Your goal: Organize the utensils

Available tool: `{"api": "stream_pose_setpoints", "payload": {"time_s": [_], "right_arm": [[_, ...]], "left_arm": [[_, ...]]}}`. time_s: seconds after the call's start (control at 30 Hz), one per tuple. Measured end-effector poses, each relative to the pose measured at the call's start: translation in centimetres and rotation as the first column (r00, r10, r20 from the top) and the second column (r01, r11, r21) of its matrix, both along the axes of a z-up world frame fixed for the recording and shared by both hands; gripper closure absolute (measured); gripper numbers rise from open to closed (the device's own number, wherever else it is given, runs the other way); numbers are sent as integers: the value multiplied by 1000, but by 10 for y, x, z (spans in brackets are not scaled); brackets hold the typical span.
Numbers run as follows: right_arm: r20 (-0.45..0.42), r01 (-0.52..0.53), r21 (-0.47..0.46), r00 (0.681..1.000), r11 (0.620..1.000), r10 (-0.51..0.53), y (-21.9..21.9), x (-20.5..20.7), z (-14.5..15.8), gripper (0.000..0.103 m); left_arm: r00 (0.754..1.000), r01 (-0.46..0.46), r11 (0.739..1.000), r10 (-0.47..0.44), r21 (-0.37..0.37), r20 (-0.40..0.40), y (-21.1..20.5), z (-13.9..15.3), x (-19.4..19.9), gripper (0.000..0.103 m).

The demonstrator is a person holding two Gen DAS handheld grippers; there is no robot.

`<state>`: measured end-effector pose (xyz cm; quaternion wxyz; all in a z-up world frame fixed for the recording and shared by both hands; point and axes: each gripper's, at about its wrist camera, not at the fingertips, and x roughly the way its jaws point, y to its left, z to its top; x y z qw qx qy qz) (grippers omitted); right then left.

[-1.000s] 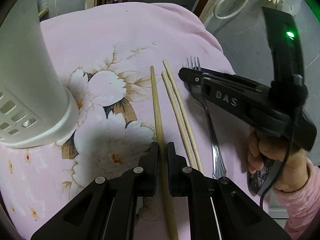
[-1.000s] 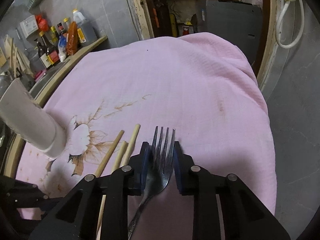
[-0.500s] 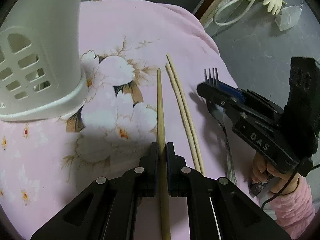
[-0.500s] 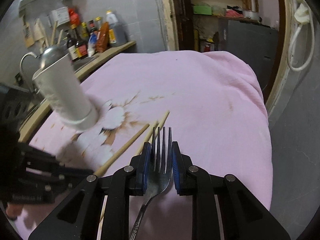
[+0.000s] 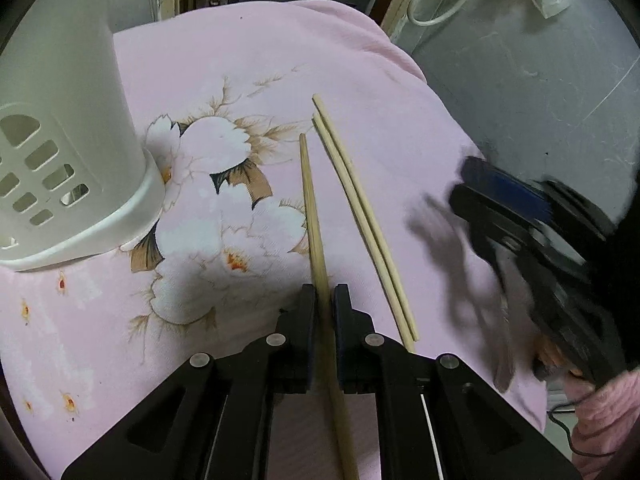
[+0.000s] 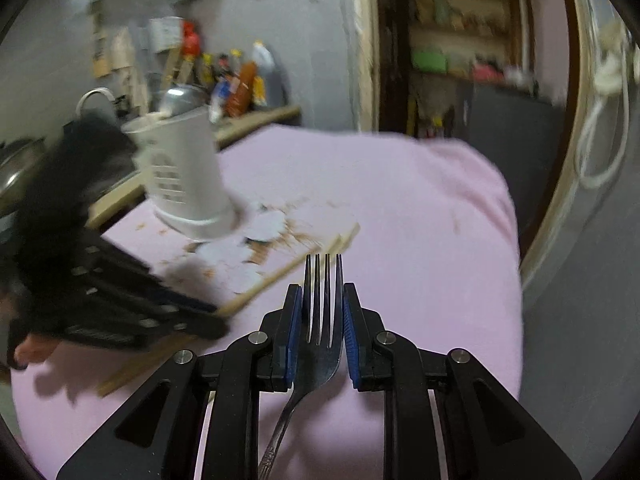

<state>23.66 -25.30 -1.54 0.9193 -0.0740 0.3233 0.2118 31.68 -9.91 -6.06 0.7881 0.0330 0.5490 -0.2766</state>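
- The left gripper was pinched on a single wooden chopstick; its black jaws pressed the stick from both sides at the near part of the left wrist view.
- That chopstick ran from between the jaws toward the far side, its tip over the flower print of the pink cloth that covered the table. Its near end passed back under the gripper body.
- Just to the right of the gripper lay a pair of chopsticks, side by side and touching along their length, flat on the cloth and free of either gripper.
- A white utensil holder with slotted openings stood on the cloth at the far left, well apart from the held chopstick.
- The right gripper was closed on a metal fork: its blue-padded jaws squeezed the fork's head from both sides, with the four tines pointing out toward the far side and the handle trailing back under the gripper.
- In the right wrist view the fork was held above the cloth, with the holder off to the far left and the loose chopsticks between them.
- In the left wrist view the right gripper appeared as a blurred black shape at the right edge, beside the pair of chopsticks; the fork could not be made out there.
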Motion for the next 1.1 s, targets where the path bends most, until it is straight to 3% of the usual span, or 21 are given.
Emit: {"api": "stream_pose_setpoints", "payload": {"time_s": [0.33, 0.63, 0.9, 1.1], "right_arm": [[224, 20, -34, 975, 999, -12, 3, -56, 24, 86], [351, 50, -43, 936, 998, -31, 10, -80, 29, 86], [477, 83, -78, 878, 993, -36, 19, -99, 30, 87], [567, 113, -98, 823, 989, -38, 29, -108, 32, 90]], "left_arm": [[997, -81, 987, 83, -135, 7, 18, -3, -17, 99], [987, -85, 972, 112, -219, 117, 36, 17, -54, 99], [923, -97, 930, 217, -354, 319, 51, 45, -80, 99], [868, -108, 904, 288, -413, 404, 49, 60, -78, 99]]}}
